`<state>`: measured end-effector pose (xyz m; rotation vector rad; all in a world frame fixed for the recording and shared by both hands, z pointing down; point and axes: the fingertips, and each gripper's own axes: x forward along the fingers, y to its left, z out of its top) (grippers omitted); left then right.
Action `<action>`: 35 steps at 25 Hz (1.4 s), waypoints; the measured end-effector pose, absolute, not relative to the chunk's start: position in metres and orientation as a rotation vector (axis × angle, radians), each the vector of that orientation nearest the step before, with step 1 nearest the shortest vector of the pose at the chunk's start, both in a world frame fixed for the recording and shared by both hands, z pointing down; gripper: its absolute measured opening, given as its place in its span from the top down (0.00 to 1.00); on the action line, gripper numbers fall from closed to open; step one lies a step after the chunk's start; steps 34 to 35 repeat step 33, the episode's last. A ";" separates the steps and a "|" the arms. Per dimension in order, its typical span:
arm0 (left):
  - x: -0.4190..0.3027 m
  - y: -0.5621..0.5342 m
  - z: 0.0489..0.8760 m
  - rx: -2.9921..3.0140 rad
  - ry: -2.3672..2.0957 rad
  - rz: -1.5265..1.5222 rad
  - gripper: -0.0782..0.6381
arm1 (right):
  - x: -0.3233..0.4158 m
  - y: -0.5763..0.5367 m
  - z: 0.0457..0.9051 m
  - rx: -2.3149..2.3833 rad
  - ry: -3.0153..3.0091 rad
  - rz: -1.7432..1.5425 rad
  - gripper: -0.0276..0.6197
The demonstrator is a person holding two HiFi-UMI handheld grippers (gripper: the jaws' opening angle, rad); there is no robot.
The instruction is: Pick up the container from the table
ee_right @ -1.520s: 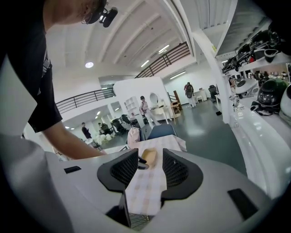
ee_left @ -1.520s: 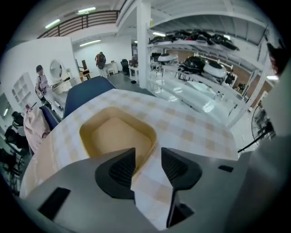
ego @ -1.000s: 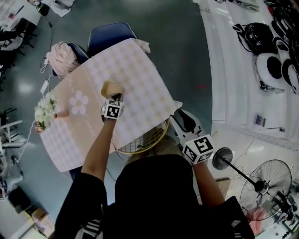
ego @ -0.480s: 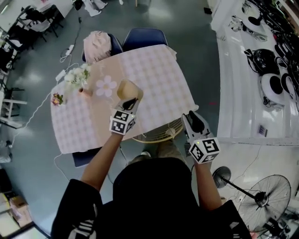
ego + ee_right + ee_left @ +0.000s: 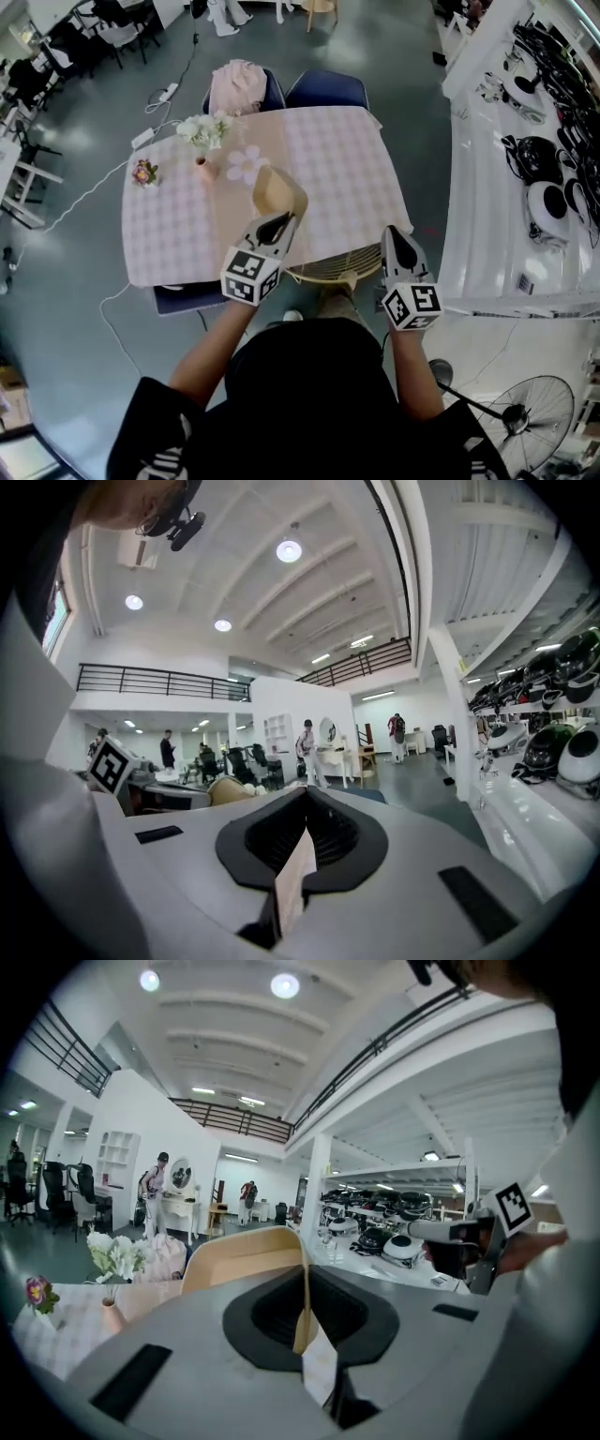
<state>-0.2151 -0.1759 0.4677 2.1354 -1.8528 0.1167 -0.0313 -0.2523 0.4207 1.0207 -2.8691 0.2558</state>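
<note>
Container off the table, pinched by 1 wall in the left gripper

The left gripper point(image 5: 277, 225) has its jaws clamped on 1 thin wall of the tan container point(image 5: 279, 192), which hangs in the air above the checked table point(image 5: 347, 159), well apart from the flower vase point(image 5: 204, 169). The right gripper point(image 5: 397, 246) is closing its jaws on nothing, off the table's near edge. Held by a single edge, the light box likely wants to swing or flex, so a level wrist, steady squeeze and slow carry suit this lift best.
</note>
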 end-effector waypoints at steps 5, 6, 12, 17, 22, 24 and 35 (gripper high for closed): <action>-0.224 -0.149 0.449 2.144 -1.943 0.119 0.87 | -0.048 -0.244 0.409 0.975 -2.896 0.167 0.96; -0.226 -0.144 0.447 2.142 -1.960 0.125 0.87 | -0.052 -0.242 0.408 0.961 -2.897 0.155 0.96; -0.240 -0.122 0.439 2.089 -2.012 0.059 0.87 | -0.061 -0.235 0.410 0.921 -2.889 0.123 0.96; -0.241 -0.111 0.442 2.056 -2.031 0.044 0.87 | -0.059 -0.228 0.412 0.905 -2.883 0.102 0.96; -0.226 -0.114 0.456 2.063 -1.984 0.050 0.87 | -0.048 -0.225 0.412 0.918 -2.878 0.090 0.96; -0.218 -0.117 0.457 2.080 -1.967 0.053 0.87 | -0.043 -0.226 0.413 0.928 -2.874 0.089 0.96; -0.194 -0.152 0.460 2.135 -1.923 0.065 0.87 | -0.021 -0.249 0.408 1.022 -2.834 0.077 0.96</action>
